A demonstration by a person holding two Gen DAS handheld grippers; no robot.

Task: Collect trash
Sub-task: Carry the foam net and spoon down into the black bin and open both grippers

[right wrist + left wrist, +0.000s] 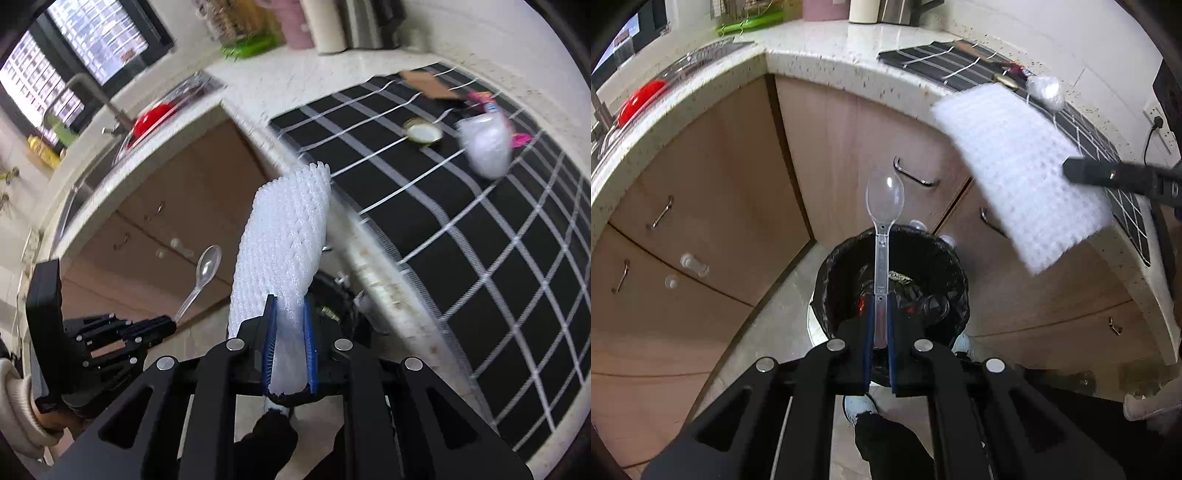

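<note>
— What's in the bin?
— The black-lined trash bin (892, 284) on the floor holds dark crumpled scraps.
— And the fingers?
— The left gripper (879, 306) clamps a clear plastic spoon (884, 206) above the bin; the right gripper (290, 314) pinches white foam netting (284, 236) beside the speckled tabletop (820, 51).

Bright, even light; fisheye-curved edges; right wrist view motion-blurred.
</note>
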